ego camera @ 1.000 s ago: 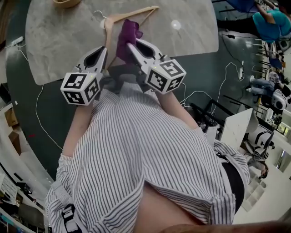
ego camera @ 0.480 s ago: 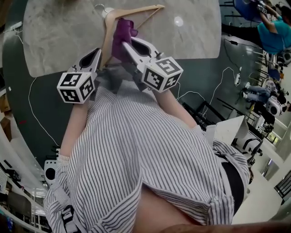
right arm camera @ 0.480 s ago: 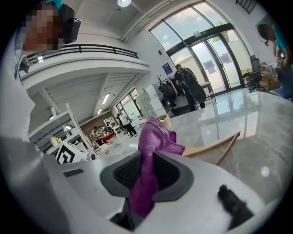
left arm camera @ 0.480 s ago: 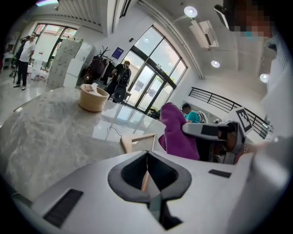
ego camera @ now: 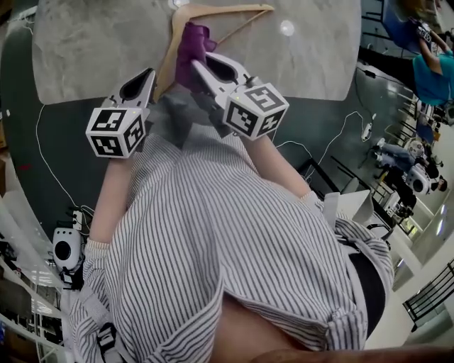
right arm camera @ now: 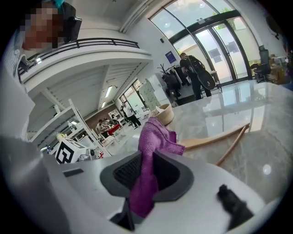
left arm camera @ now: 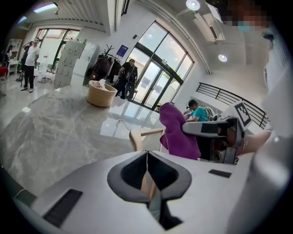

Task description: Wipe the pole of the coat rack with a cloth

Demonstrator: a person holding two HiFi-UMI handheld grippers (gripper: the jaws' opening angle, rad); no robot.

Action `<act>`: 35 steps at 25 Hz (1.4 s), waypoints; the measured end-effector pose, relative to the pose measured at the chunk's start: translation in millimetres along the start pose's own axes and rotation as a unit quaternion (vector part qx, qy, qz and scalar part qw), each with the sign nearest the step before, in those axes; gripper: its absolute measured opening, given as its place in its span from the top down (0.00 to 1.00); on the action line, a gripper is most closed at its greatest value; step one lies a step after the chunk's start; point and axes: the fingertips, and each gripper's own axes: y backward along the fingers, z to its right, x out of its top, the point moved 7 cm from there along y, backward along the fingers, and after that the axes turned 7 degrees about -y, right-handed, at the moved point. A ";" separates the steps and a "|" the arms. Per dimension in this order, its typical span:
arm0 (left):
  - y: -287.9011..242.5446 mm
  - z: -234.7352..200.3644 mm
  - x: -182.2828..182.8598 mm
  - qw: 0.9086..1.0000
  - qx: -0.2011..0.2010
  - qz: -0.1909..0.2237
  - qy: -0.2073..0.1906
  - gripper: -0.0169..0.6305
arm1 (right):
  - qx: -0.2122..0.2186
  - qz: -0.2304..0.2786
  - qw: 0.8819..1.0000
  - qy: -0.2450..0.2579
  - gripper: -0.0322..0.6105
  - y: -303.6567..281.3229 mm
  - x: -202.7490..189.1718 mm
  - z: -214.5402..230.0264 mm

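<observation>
My right gripper (ego camera: 200, 65) is shut on a purple cloth (ego camera: 190, 51), which sticks up from between its jaws (right arm camera: 153, 151). My left gripper (ego camera: 145, 76) hovers beside it at the left, jaws shut with nothing between them (left arm camera: 147, 153). Both hang over the near edge of a grey marble table (ego camera: 92, 49). A wooden clothes hanger (ego camera: 220, 10) lies on the table just beyond the cloth; it also shows as the wooden hanger (right arm camera: 215, 139) and, past the left jaws, the hanger (left arm camera: 139, 136). No coat rack pole is close by in any view.
A round woven basket (left arm camera: 101, 93) stands far back on the table. Cables (ego camera: 42, 152) trail over the dark floor at both sides of the table. Several people stand in the distance by the glass doors (left arm camera: 151, 77), with a coat stand (left arm camera: 108, 57) near them.
Both grippers and the cloth keep their hold and spacing. The table and hanger have slid up and slightly right in the head view as the head camera shifted.
</observation>
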 end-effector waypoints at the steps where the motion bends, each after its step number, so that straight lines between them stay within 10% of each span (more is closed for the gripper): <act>1: -1.3 -1.7 -3.0 1.000 -0.003 -0.003 0.003 0.95 | 0.001 -0.006 1.000 0.000 0.83 -2.3 -1.8 2.0; 10: -12.3 -3.1 -41.0 0.999 -0.016 -0.040 0.032 0.94 | 0.007 -0.049 0.999 -0.010 0.83 -21.0 -21.6 18.2; 20: -23.0 4.4 -63.9 0.996 -0.008 -0.084 0.023 0.67 | 0.016 -0.080 0.997 0.002 0.83 -30.7 -29.6 25.7; 35: -27.6 2.9 -79.6 0.996 0.030 -0.078 -0.010 0.79 | 0.038 -0.111 0.992 0.047 0.83 -49.0 -29.6 27.9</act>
